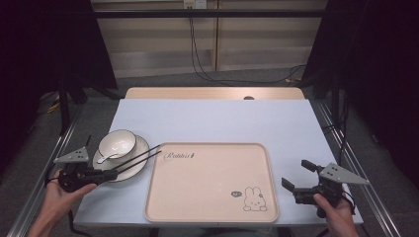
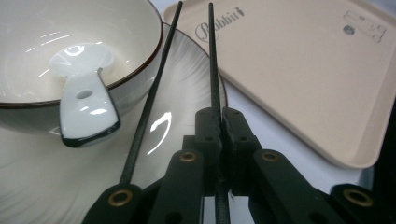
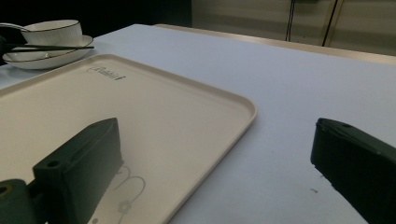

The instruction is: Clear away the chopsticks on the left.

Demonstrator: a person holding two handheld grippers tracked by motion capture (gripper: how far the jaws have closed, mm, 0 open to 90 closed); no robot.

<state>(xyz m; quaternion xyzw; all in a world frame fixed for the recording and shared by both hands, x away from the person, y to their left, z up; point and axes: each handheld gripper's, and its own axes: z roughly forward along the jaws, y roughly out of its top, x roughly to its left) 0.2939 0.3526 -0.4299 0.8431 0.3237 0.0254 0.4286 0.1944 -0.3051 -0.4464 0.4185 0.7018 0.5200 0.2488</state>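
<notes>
**Chopstick clamped at the plate, cream tray flanked by two tools**

At the left edge of the pale blue desk (image 1: 212,118), the left hand-held gripper (image 1: 106,175) is seen at the near rim of a white plate (image 1: 141,148), its jaws pressed together on one black chopstick (image 2: 214,70). In the left gripper view that stick is pinched between the two pads and runs forward over the plate toward the tray's corner. A second chopstick (image 2: 154,88) lies just beside it, outside the jaws, slanting across the plate and passing close by the bowl's rim. A white bowl (image 1: 117,143) with a dark rim is set on the plate, and a white ceramic spoon (image 2: 84,93) is rested in it, its handle hanging out over the rim toward the camera.

At the centre of the desk a cream tray (image 1: 212,207) is laid flat, printed with a script word near its far left corner and a rabbit drawing near its near right corner. The plate sits just beside the tray's left edge.

To the right of the tray, the right hand-held gripper (image 1: 295,176) is held low over the desk with its jaws wide apart and nothing between them; in the right gripper view one jaw is seen over the tray's corner and the other over bare desk.
</notes>
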